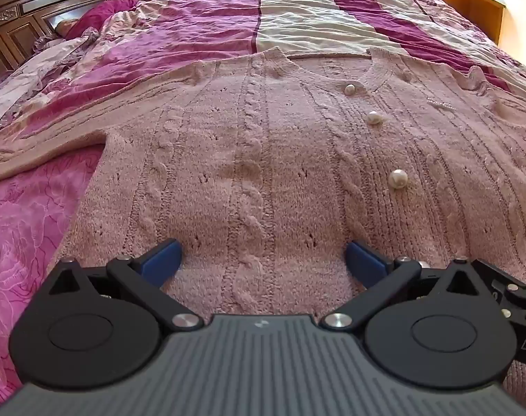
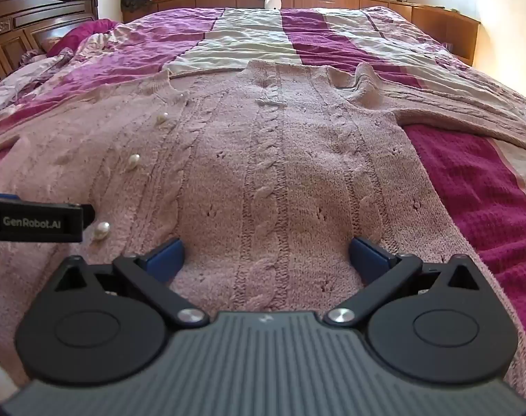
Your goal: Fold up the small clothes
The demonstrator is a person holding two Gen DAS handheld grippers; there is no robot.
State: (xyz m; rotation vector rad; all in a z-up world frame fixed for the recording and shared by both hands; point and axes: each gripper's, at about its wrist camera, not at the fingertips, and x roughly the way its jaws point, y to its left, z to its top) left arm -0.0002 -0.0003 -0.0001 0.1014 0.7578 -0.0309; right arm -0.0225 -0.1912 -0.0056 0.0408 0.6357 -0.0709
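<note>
A pink cable-knit cardigan point(image 1: 263, 145) with pearl buttons point(image 1: 397, 178) lies flat and face up on the bed, its neck at the far end and its sleeves spread to either side. My left gripper point(image 1: 263, 260) hovers open over the lower left half of the cardigan, blue pads wide apart with only knit beneath them. Over the lower right half, my right gripper point(image 2: 266, 260) is open too and holds nothing. The cardigan point(image 2: 280, 173) fills the right wrist view, and the left gripper's finger point(image 2: 37, 222) pokes in from the left near a pearl button point(image 2: 102, 230).
The bed carries a magenta, pink and cream striped quilt point(image 1: 297, 17). A dark wooden headboard point(image 1: 20, 17) stands at the far left, with pillows point(image 1: 100, 17) below it. Wooden cabinets point(image 2: 315, 0) run along the far wall under a window.
</note>
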